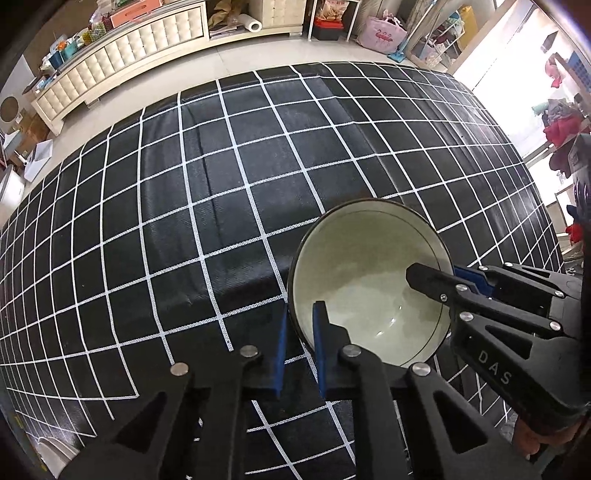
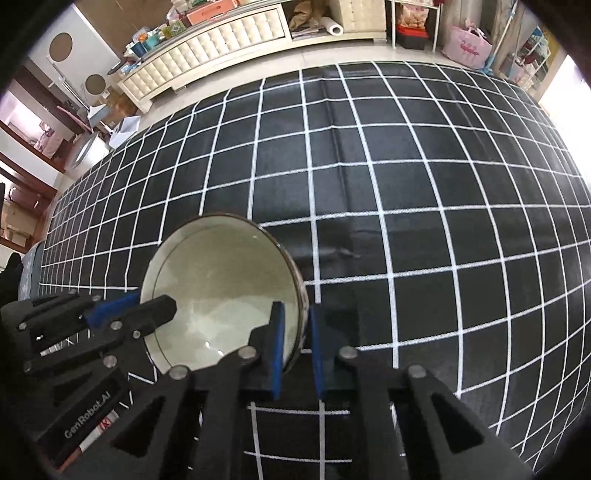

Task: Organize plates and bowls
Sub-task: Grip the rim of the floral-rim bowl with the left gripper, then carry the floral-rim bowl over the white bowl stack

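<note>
So right up close, both grippers are on the same bowl (image 1: 369,280), one on each side of the rim. The left gripper (image 1: 300,339) has one blue pad inside the bowl and one outside, straddling the wall on its side. The right gripper (image 2: 295,343) is doing the same thing on the opposite side, rim running between its blue pads. Both look clamped onto the rim, though I honestly can't tell how hard they're squeezing, or whether the pads are fully pressed against the ceramic.

The bowl itself is cream inside with a dark edge. It looks tipped a bit, and whether it's resting on the surface (image 1: 207,192) or already lifted, I can't say.

Past the bowl it's just black cloth with a white grid, nothing else on it that I can see. No plates, no stack, no rack in either view. So progress-wise I'd guess this is one bowl mid-handling, with wherever it belongs off camera.

Further back there's a white tufted cabinet (image 1: 122,62) piled with clutter and a pink bag (image 1: 382,35) on the floor.
</note>
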Tool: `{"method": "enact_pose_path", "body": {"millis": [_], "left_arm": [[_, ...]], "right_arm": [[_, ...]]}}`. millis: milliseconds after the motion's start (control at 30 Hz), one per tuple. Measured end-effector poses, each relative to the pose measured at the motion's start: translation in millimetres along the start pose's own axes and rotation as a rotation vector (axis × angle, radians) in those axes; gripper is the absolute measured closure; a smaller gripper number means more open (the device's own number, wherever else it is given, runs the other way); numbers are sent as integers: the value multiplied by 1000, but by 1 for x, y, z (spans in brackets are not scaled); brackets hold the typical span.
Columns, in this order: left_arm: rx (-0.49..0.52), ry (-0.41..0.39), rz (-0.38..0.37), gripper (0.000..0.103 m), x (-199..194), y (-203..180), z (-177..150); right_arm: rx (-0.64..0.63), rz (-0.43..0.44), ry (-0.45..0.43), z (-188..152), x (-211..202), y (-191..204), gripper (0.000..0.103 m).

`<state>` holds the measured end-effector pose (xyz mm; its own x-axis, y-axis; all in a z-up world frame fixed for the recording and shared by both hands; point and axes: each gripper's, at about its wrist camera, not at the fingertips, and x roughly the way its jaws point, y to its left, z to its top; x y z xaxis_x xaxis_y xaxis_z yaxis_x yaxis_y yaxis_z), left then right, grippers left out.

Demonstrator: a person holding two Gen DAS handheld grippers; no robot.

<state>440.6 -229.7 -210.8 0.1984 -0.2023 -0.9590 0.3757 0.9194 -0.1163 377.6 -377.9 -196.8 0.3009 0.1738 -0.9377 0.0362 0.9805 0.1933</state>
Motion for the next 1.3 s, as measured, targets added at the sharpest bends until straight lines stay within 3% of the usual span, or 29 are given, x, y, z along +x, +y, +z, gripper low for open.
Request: {"method": "enact_pose_path", "body": {"millis": [133,400,767,1067,1300], "left_arm": [[23,-3,7,91,2,-7,0],[9,-22,-6,94,-10,-7,-6],[-23,-80,-20,94,-65,11,-27],[-82,-141,4,94,-125,41,-69],[-143,-159,28,94,-153,69,-120]], "right_arm": [[-2,-19,-12,0,0,6,89],[62,29,-32,-7,-10,1,92],[58,60,-61,-15,-49,32,92],[-6,96,-80,-34,-77,81,92],[-79,110,-72,-56,-87,123,92]]}}
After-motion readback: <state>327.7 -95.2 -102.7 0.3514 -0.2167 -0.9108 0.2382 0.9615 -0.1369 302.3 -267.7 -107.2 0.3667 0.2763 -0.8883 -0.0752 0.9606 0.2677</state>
